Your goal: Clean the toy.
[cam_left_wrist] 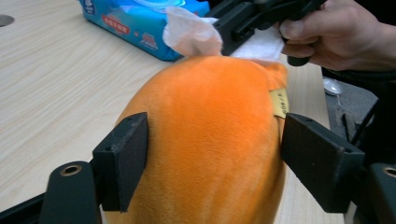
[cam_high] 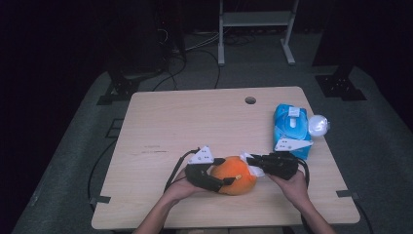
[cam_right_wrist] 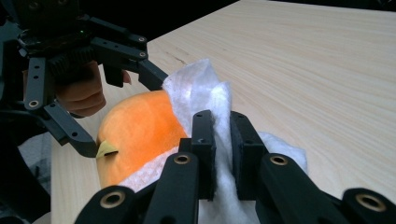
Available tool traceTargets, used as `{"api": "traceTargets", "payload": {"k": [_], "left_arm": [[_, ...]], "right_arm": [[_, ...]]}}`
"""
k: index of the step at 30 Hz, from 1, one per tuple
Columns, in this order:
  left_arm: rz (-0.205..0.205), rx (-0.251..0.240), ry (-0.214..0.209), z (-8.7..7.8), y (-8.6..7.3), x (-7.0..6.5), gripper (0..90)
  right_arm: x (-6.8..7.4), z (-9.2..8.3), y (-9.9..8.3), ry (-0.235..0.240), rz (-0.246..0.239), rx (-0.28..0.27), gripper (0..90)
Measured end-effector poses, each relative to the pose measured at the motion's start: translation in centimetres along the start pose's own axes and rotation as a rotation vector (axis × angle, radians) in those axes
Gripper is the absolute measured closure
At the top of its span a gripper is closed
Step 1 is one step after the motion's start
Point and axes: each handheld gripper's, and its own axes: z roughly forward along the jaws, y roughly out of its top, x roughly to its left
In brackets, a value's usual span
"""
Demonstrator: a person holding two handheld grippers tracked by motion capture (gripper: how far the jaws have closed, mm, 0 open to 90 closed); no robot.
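No readable text, wipes pack [cam_left_wrist: 140, 23] label and plush tag [cam_left_wrist: 279, 102] print too blurred

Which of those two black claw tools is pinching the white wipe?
The right gripper: its jaws are shut on the white wipe against the orange plush toy. The left gripper straddles the toy instead.

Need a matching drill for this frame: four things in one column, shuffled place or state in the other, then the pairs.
Things
1. orange plush toy
2. white wipe
3. blue wipes pack
4. cable hole

Places or states
A. lying on the table's right side, beyond the right gripper
B. near the table's far edge
C. between the left gripper's jaws
D. pinched in the right gripper's jaws, resting on the toy

Pairs: 1-C, 2-D, 3-A, 4-B
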Motion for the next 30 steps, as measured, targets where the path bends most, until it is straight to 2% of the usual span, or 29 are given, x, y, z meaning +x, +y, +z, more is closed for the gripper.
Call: {"api": "traceTargets", "payload": {"k": [2,6,8,10,12,14,17,19,21,23,25,27,30], "left_arm": [[-0.004,0.003,0.016,0.1,-0.1,0.0,25.4],[-0.006,0.010,0.030,0.2,0.0,-0.1,25.3],[-0.007,0.010,0.036,0.4,0.1,-0.4,25.4],[0.004,0.018,0.034,0.4,0.2,-0.5,25.2],[0.004,0.023,0.020,0.3,0.3,-0.6,24.3],[0.008,0.027,-0.024,-0.1,0.5,-0.4,23.4],[-0.016,-0.011,-0.053,-0.7,0.7,0.2,21.0],[-0.039,-0.033,-0.038,-0.9,0.8,0.6,16.6],[-0.061,-0.025,-0.032,-0.7,0.6,0.9,10.8],[-0.068,0.011,-0.033,0.0,0.1,1.0,8.7],[-0.108,0.018,-0.065,0.6,-0.5,1.3,8.1],[-0.112,0.017,-0.076,0.7,-0.7,1.3,9.4],[-0.051,0.022,-0.052,0.6,-0.5,0.7,26.7]], "right_arm": [[0.2,-0.1,0.0,0.003,0.001,0.004,81.1],[1.5,-0.3,0.5,0.009,-0.031,-0.003,81.1],[2.0,-0.2,0.8,0.030,-0.040,-0.016,81.1],[2.4,0.0,1.1,0.028,-0.061,-0.014,81.1],[2.4,0.3,1.0,0.027,-0.066,-0.001,81.1],[2.0,0.4,0.8,0.045,-0.049,0.006,81.1],[2.1,0.2,0.5,0.063,-0.065,0.025,81.2],[2.4,0.0,0.3,0.084,-0.082,0.041,81.2],[2.7,0.0,0.1,0.108,-0.095,0.053,81.2],[3.0,0.0,0.2,0.107,-0.105,0.059,81.2],[2.8,0.0,0.3,0.107,-0.107,0.058,81.3],[2.6,0.0,0.2,0.106,-0.095,0.058,81.3],[2.5,-0.1,0.3,0.101,-0.090,0.052,81.3]]}}
